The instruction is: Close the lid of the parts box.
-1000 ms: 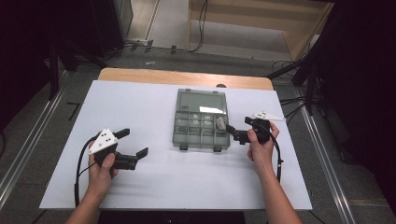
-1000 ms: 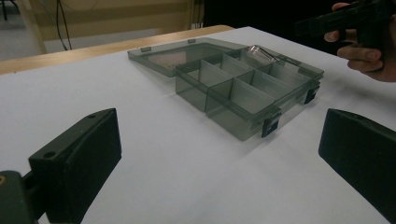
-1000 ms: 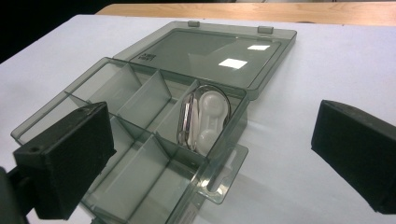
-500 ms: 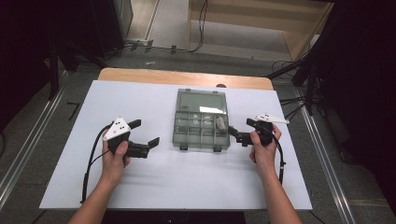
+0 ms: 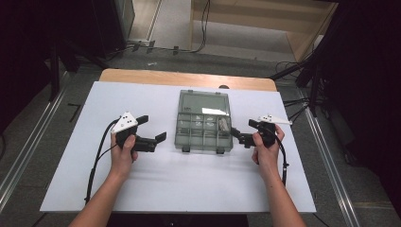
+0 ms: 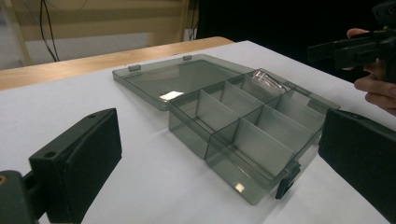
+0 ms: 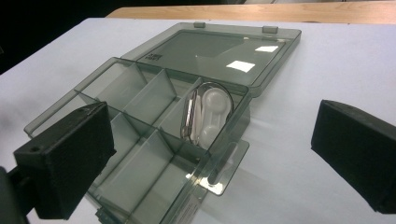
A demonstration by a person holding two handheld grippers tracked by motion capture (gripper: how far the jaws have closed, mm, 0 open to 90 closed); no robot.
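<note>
box: smoky clear organizer box (image 5: 204,127) lies mid-table on the white sheet (image 5: 179,189), lid (image 5: 205,102) flat open behind it, dividers bare except one cell
contents: small white-and-clear case (image 7: 205,113) stands on edge in the far cell on the right-hand side
left gripper (image 5: 152,135): jaws wide apart, holding nothing, just beside box's left edge, apart from it
right gripper (image 5: 240,136): jaws wide apart, holding nothing, tips close to box's right wall, contact unclear
likely step: closing in on box from both sides, probably to steady it or shut the lid
risk 1: uneven side push, light box skids or twists on the smooth sheet
risk 2: jaw clips front latch (image 6: 287,178), box tips, case spills
risk 3: lid swung fast, case standing tall jams it
</note>
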